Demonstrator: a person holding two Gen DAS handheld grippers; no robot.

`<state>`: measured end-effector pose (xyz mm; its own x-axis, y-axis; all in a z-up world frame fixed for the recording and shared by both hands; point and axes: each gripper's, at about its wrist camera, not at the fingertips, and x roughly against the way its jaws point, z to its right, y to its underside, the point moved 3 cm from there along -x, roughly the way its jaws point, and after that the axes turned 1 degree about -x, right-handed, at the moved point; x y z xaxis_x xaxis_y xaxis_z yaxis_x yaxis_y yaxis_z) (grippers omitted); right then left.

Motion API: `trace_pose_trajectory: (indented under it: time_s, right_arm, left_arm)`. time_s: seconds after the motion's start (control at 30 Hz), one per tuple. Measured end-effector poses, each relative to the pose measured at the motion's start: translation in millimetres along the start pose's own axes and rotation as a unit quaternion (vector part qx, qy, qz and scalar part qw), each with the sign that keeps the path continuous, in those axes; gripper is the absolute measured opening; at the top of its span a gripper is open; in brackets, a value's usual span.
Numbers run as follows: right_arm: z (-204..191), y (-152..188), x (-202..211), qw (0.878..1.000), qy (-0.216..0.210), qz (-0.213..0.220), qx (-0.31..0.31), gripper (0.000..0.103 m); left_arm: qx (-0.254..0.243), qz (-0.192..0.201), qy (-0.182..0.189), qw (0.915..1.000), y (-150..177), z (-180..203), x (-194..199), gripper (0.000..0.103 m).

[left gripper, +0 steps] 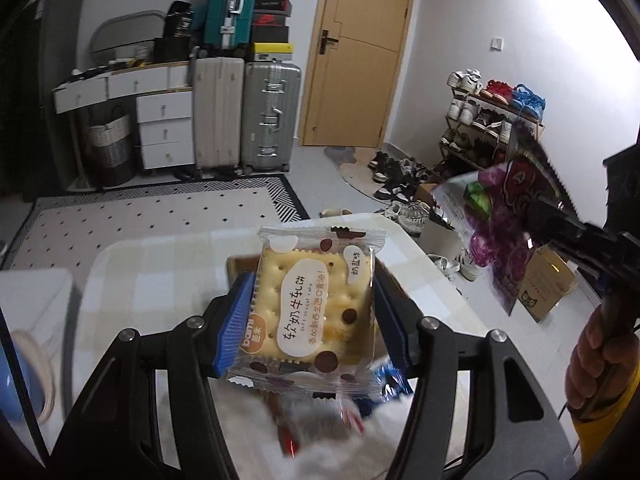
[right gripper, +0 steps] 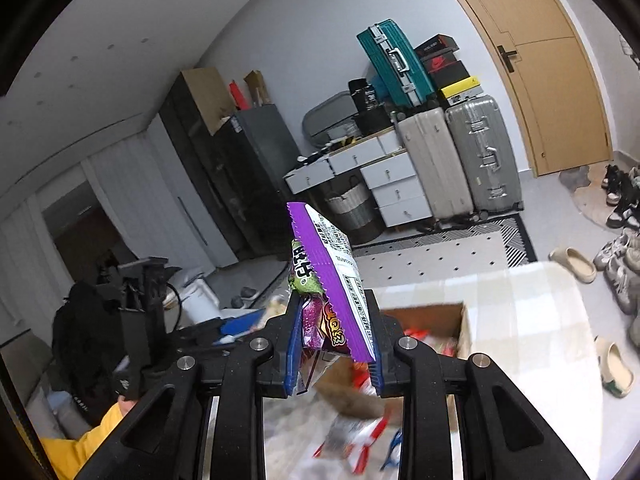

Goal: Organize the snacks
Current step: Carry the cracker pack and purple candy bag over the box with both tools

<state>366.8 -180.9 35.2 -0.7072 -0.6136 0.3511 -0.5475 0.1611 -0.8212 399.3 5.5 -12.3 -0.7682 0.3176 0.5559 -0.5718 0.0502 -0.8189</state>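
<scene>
Both grippers loaded, snacks lifted clear of the table, box is the likely drop.

Left gripper (left gripper: 314,312) clamps the cracker pack (left gripper: 316,312) by its 2 side edges, pack face-up above the table (left gripper: 160,264). Right gripper (right gripper: 334,344) is closed on the purple bag (right gripper: 336,280), which stands up out of the jaws. Best to lower each over the box (right gripper: 432,316) at 1 o'clock of the right view before releasing; the bag is floppy, so release low. Loose wrappers sit below, blurred. Table has a pale check cloth; suitcases (left gripper: 248,116) at 11 o'clock, door (left gripper: 360,52) at 12, shoe rack (left gripper: 488,120) at 2.
</scene>
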Motion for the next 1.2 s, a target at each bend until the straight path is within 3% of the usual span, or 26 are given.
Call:
trace_pose_trajectory:
  time_s: [0.17,0.37,0.47,0.57,0.83,1.2]
  right_arm:
    - [14.6,-13.7,-42.9,0.999,0.035,-0.027,0.025,0.027]
    - [38.3,1.8,-90.7,0.995,0.065,-0.066,0.028,0.027]
    - [49.3,12.4,-104.3,0.993,0.085,-0.076,0.03,0.027]
    - [64.0,19.9,-113.3,0.992,0.094,-0.086,0.015,0.027]
    - [87.0,19.8,-122.0,0.989,0.119,-0.083,-0.009,0.027]
    - [91.2,36.1,-143.4,0.984,0.118,-0.129,-0.021,0.027]
  left_arm:
    - [0.02,-0.026,0.01,0.9994,-22.5,-12.1,-62.7,0.056]
    - [0.022,-0.05,0.03,0.998,-24.1,-5.8,-111.4,0.056]
    - [0.005,-0.064,0.003,0.9979,-17.8,-3.0,-135.7,0.056]
    - [0.004,-0.079,0.0,0.9969,-11.5,-1.7,-155.9,0.056]
    - [-0.015,-0.095,-0.023,0.9951,-3.6,0.2,-195.6,0.056]
    - [-0.015,-0.115,-0.037,0.9925,6.9,-9.0,-224.2,0.056]
